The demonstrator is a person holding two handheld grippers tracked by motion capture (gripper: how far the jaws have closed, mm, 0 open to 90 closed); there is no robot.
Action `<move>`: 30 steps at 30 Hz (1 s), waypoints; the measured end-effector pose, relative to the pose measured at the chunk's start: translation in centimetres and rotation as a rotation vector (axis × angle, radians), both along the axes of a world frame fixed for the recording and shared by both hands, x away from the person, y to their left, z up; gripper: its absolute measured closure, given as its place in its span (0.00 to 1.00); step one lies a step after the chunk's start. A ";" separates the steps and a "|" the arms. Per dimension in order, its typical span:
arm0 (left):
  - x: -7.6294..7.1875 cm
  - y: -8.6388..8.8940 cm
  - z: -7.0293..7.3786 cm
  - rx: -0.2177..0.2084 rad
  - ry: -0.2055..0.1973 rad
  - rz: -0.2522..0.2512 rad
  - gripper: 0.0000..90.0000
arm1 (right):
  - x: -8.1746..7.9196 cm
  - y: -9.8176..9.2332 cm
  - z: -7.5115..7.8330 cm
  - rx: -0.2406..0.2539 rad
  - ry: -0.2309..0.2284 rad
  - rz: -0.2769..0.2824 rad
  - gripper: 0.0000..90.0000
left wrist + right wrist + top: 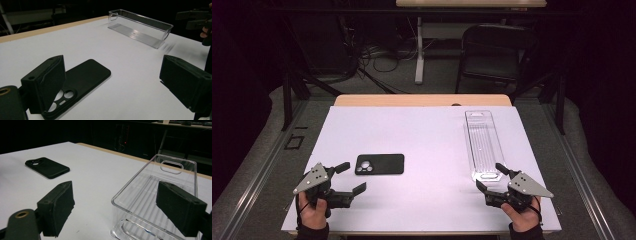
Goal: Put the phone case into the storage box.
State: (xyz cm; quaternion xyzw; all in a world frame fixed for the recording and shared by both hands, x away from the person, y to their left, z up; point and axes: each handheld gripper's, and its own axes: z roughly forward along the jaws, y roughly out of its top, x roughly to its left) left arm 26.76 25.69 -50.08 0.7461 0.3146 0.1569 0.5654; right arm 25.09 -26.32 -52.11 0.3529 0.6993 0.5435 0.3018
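Observation:
A black phone case point(380, 164) lies flat on the white table top point(422, 140), camera cutouts toward the left. My left gripper point(351, 178) rests near the front left corner, just left of and in front of the case, jaws wide apart and empty; in the left gripper view the case point(82, 80) lies partly behind the left jaw. A long clear plastic bin point(483, 145) stands empty on the right side. My right gripper point(492, 177) sits at the bin's near end, open and empty; its view shows the bin point(152, 195) between the jaws and the case point(47, 167) farther off.
The table's wooden far edge point(422, 100) shows beyond the white top. A black chair point(492, 55) and another table's leg point(419, 50) stand on the floor behind, with cables nearby. The other hand's gripper point(195, 20) appears at the top right of the left gripper view.

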 end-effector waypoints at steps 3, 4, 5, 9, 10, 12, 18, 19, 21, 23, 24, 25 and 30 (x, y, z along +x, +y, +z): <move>0.1 0.0 0.0 0.003 0.019 0.003 0.08 | 0.0 0.1 0.0 -0.006 -0.002 0.001 0.16; 0.1 0.0 0.0 0.003 0.019 0.003 0.08 | 0.0 0.1 0.0 -0.006 -0.002 0.001 0.16; 0.1 0.0 0.0 -0.003 0.021 0.005 0.08 | 0.0 0.1 0.0 -0.007 0.003 0.001 0.16; 0.2 -0.1 0.1 -0.010 0.037 0.023 0.08 | 0.0 0.1 0.0 -0.006 0.007 0.000 0.16; 0.2 -0.1 0.1 -0.010 0.037 0.023 0.08 | 0.0 0.1 0.0 -0.006 0.007 0.000 0.16; 0.4 -0.2 0.2 -0.008 0.053 0.034 0.08 | 0.0 0.1 0.0 -0.006 0.012 0.001 0.16; 1.4 -0.3 1.1 0.000 0.104 0.068 0.07 | 0.0 0.0 0.0 0.003 0.017 -0.006 0.16; 1.6 -0.3 1.2 -0.003 0.107 0.072 0.07 | 0.0 0.0 0.0 0.003 0.017 -0.006 0.16; 2.3 -0.4 1.6 0.014 0.138 0.096 0.06 | 0.0 0.1 -0.1 0.000 0.024 -0.007 0.16; 2.6 -0.5 1.7 0.020 0.150 0.105 0.06 | 0.0 0.1 -0.1 -0.001 0.027 -0.004 0.16; 2.9 -0.5 1.7 0.031 0.162 0.111 0.06 | 0.0 0.1 -0.2 -0.005 0.029 -0.002 0.16; 3.5 -0.7 1.8 0.059 0.185 0.121 0.07 | 0.0 0.1 -0.2 -0.005 0.031 -0.003 0.16; 4.9 -0.7 2.3 0.099 0.206 0.123 0.17 | 0.2 0.3 -0.4 -0.014 0.036 0.002 0.16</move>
